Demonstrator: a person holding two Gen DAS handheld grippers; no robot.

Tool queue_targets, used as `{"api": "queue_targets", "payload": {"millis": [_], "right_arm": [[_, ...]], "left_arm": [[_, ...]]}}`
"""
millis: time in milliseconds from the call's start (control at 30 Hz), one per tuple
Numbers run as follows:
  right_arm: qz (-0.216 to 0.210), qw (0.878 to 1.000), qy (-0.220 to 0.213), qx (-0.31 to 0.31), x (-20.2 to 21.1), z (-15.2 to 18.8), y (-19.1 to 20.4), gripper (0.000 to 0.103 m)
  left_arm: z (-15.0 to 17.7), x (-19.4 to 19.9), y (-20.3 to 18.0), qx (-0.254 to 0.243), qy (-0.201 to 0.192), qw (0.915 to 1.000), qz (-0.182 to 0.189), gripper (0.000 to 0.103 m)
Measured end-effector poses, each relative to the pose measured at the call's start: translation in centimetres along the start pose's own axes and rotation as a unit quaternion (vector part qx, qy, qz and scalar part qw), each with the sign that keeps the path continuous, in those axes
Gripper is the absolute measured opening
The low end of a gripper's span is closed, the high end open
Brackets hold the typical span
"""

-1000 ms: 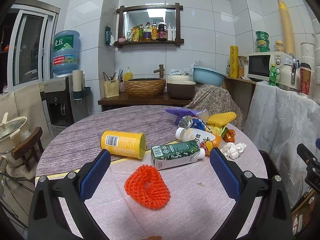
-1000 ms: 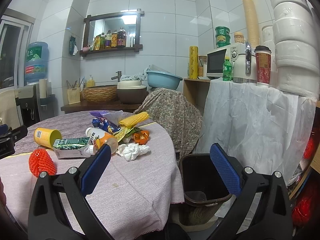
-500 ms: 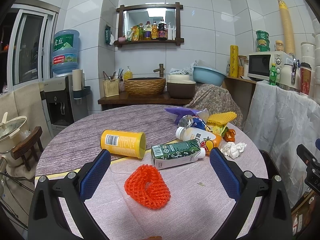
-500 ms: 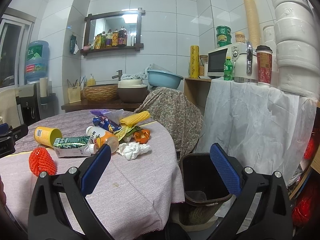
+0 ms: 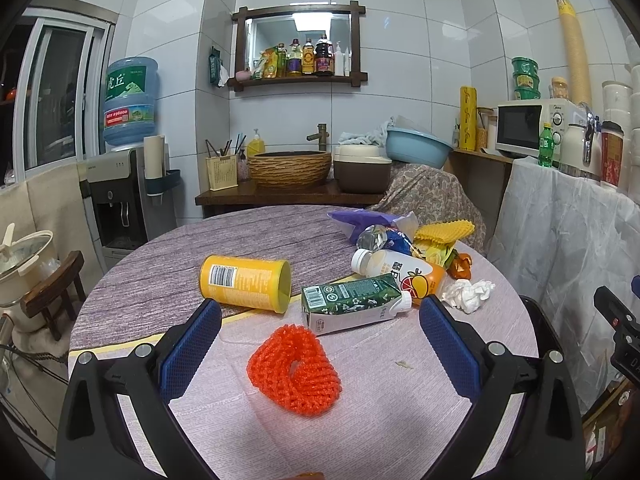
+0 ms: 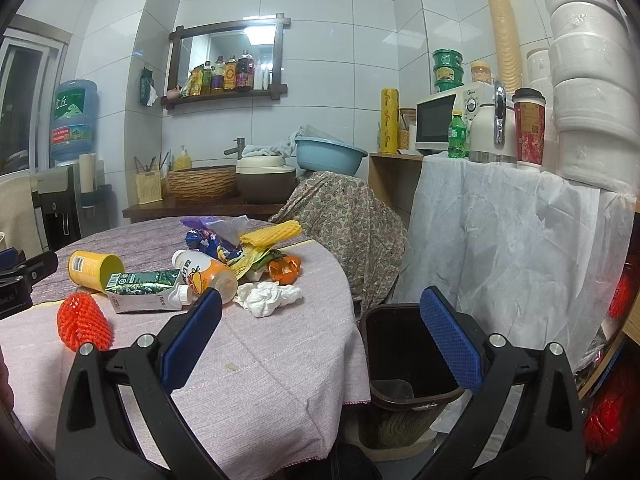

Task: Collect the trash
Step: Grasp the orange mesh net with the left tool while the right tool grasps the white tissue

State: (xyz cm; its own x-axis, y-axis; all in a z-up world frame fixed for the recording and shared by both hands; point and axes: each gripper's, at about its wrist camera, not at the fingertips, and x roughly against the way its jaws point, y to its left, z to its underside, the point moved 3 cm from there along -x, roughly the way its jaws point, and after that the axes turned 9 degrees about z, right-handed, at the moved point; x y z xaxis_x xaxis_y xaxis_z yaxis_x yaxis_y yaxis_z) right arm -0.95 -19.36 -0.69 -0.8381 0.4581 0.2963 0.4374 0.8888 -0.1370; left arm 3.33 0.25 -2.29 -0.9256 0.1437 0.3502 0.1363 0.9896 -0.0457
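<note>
Trash lies on a round table (image 5: 400,420): an orange foam net (image 5: 294,368), a yellow can (image 5: 244,282) on its side, a green carton (image 5: 354,306), a juice bottle (image 5: 400,272), a crumpled tissue (image 5: 468,292), a yellow foam net (image 5: 444,232) and wrappers (image 5: 384,236). My left gripper (image 5: 318,344) is open, above the table, with the orange net between its fingers, apart from them. My right gripper (image 6: 320,338) is open and empty over the table's right edge (image 6: 352,320), beside a dark trash bin (image 6: 404,360) on the floor. The tissue (image 6: 268,298) lies just beyond its left finger.
A chair draped in patterned cloth (image 6: 344,224) stands behind the table. A white-covered counter (image 6: 512,240) with a microwave (image 6: 448,120) stands right of the bin. A water dispenser (image 5: 128,184) and a wooden stool (image 5: 52,292) are at the left.
</note>
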Motion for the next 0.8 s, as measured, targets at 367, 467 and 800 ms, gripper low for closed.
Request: {"api": "queue_targets", "payload": {"millis": [367,467,800], "right_arm": [[-0.031,0.999,0.044,0.0,-2.1,1.1,0.4,0.098],[-0.053,0.996,0.069,0.006,-3.2,1.9,0.9,0.098],[-0.099,0.986,0.129,0.032,-5.8,4.3,3.3,0.098]], "left_arm": [[1.0,-1.1,0.9,-0.007,0.034,0.9994,-0.004,0.098],[1.9,-1.9,2.2,-0.002,0.067,0.9977,-0.005,0.098],[3.5,-4.5,6.4,0.063,0.155,0.9857,0.019,0.098]]}}
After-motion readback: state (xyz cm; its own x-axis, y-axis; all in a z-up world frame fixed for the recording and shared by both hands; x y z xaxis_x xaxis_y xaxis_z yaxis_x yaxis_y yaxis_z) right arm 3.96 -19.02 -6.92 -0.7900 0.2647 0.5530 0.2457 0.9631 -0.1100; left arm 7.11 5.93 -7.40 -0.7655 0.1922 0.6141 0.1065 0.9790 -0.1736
